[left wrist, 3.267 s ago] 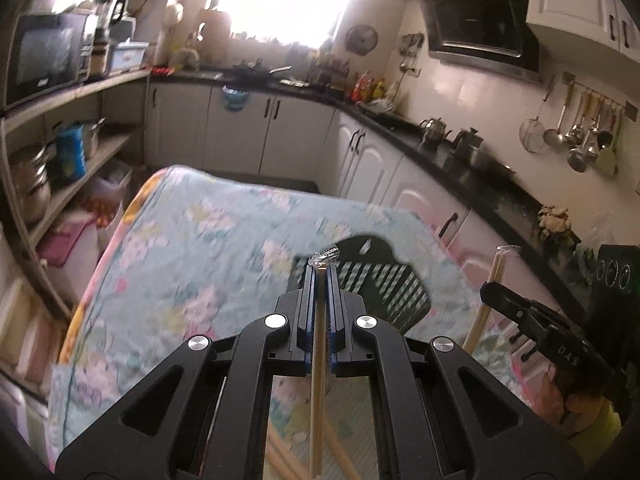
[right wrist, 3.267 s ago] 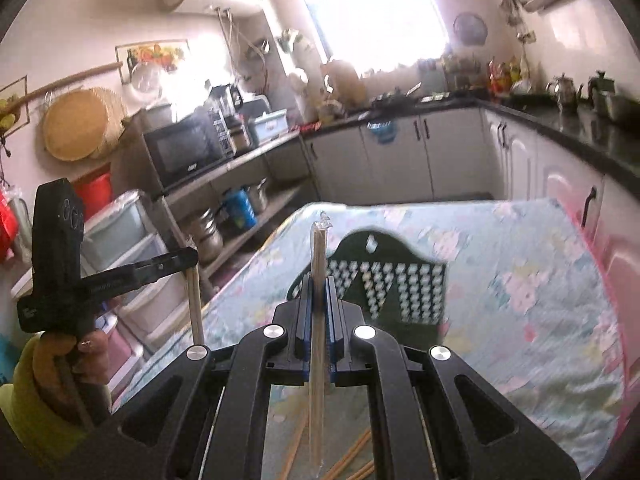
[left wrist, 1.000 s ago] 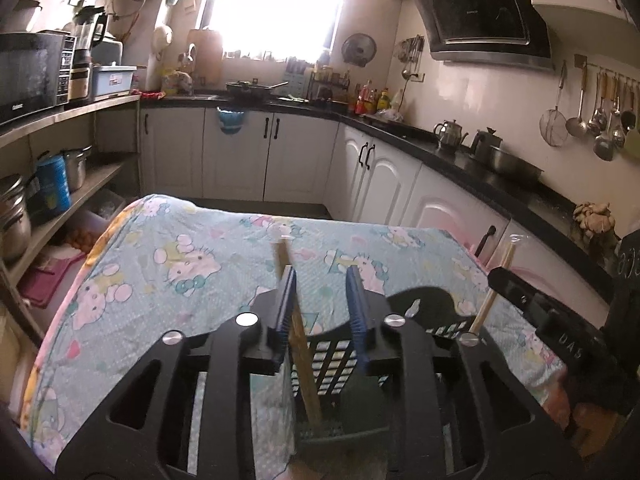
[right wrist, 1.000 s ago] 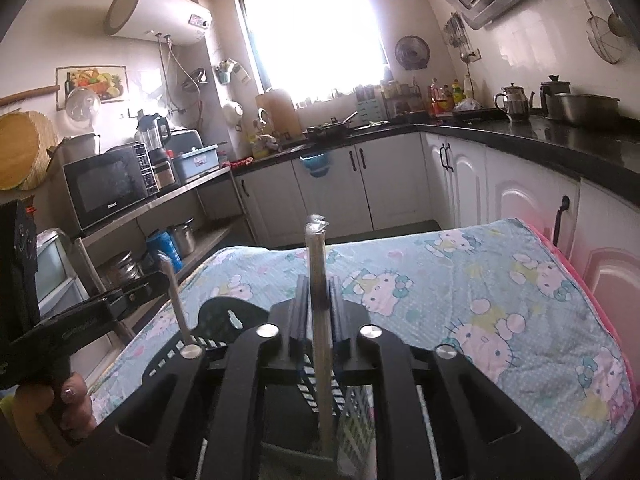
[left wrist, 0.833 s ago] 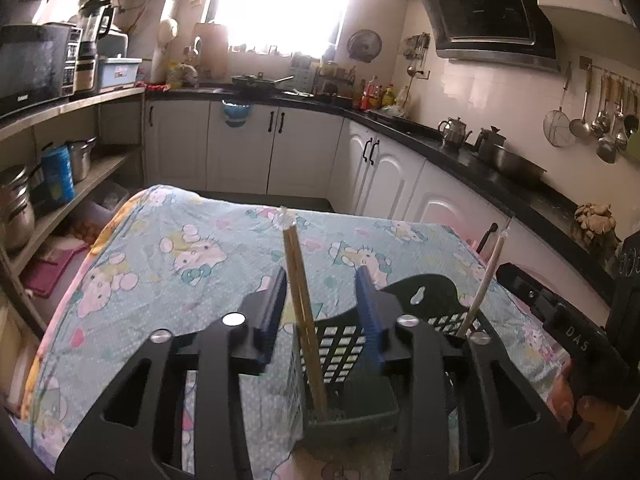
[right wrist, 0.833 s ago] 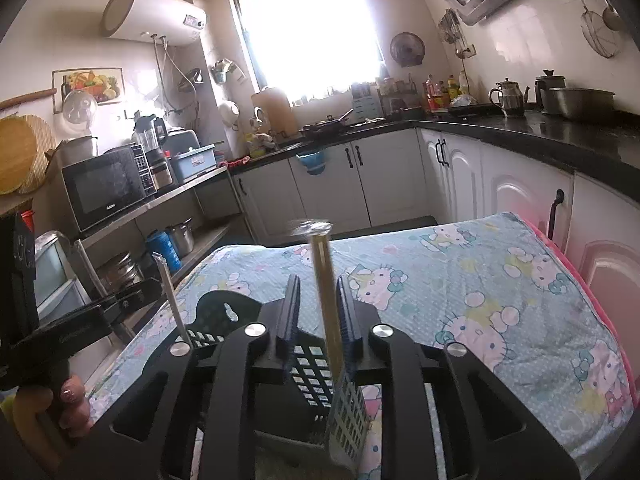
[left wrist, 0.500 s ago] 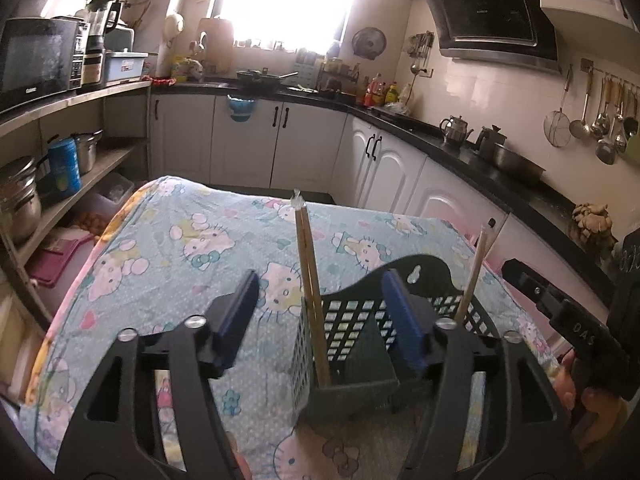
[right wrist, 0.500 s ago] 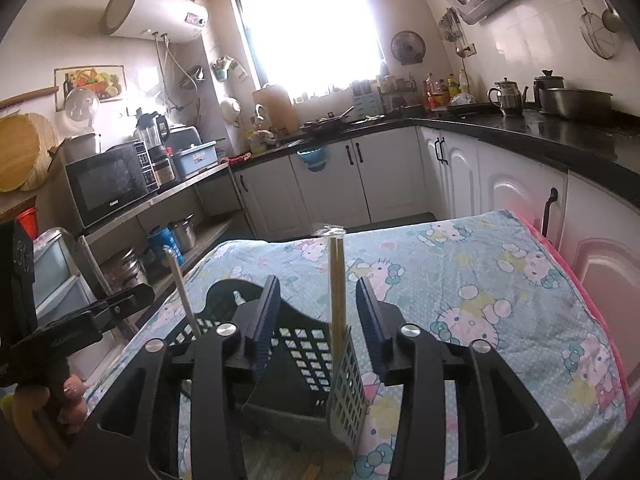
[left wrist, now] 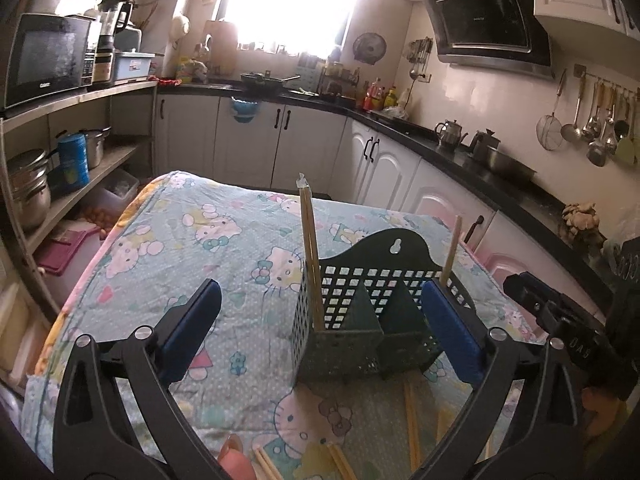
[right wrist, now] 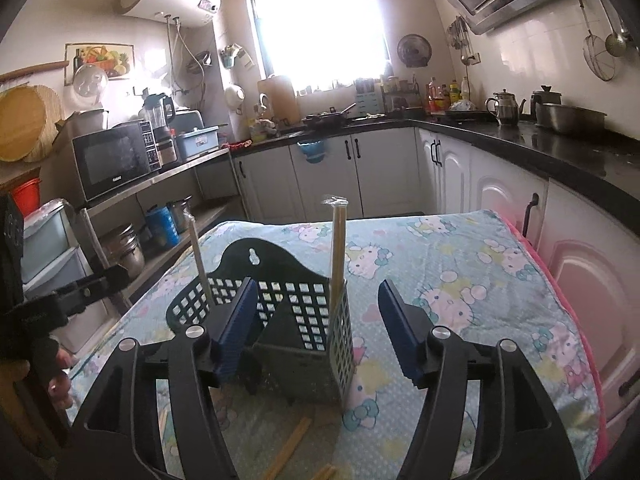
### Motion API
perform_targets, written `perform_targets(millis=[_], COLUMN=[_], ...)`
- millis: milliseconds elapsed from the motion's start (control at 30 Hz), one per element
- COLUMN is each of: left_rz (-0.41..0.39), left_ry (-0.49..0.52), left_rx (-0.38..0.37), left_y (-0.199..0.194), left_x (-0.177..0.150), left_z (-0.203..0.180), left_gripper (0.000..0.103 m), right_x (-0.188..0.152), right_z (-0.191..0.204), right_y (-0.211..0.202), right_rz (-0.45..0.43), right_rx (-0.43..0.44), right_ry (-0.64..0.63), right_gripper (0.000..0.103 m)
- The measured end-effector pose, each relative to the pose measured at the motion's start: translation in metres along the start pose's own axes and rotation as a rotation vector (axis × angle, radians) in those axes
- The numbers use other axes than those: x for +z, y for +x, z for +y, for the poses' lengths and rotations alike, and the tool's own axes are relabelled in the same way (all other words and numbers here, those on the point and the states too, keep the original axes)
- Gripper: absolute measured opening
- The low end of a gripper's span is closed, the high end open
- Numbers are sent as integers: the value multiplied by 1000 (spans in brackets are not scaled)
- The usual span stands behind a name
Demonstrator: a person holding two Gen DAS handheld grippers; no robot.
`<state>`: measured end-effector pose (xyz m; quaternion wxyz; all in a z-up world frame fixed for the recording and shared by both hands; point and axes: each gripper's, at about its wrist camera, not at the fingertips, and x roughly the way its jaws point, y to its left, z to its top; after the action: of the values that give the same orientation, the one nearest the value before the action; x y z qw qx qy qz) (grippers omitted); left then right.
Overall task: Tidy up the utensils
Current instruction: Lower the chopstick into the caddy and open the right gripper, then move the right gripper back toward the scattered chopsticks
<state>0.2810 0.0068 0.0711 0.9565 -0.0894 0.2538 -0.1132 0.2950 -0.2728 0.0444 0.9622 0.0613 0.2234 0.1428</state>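
Observation:
A dark perforated utensil basket [left wrist: 360, 300] with compartments stands on the cartoon-print tablecloth [left wrist: 208, 248]. A wrapped pair of chopsticks [left wrist: 310, 252] stands upright in its left compartment, another pair [left wrist: 450, 252] in its right one. My left gripper [left wrist: 320, 320] is wide open and empty, jaws either side of the basket. In the right wrist view the basket [right wrist: 288, 300] holds the same pairs [right wrist: 338, 256] [right wrist: 198, 256]. My right gripper [right wrist: 316, 324] is open and empty just behind the basket.
Loose chopsticks [left wrist: 412, 420] lie on the cloth in front of the basket; more show in the right wrist view [right wrist: 290, 448]. A pink object [left wrist: 236, 456] sits at the near edge. Kitchen counters [left wrist: 480, 164] and shelves [left wrist: 60, 184] surround the table.
Both grippers carried chopstick pairs to the basket, set them in opposite compartments, opened and drew back. The jaws are now wider than half a second ago.

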Motion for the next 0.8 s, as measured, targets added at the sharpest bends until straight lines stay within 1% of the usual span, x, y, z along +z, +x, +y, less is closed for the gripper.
perform_targets(millis=[467,800], left_rz=[-2,25], left_ry=[-19,-37], left_rx=[8,30], left_y=[-34,-48], left_x=[-20,-42], left_z=[1,8], left_gripper=[92,92], right_x=[-19,-34], right_z=[10,15], right_y=[-37,-51], right_rz=[23,50], right_rx=[5,9], right_ry=[-24,-36], right_gripper=[61,61])
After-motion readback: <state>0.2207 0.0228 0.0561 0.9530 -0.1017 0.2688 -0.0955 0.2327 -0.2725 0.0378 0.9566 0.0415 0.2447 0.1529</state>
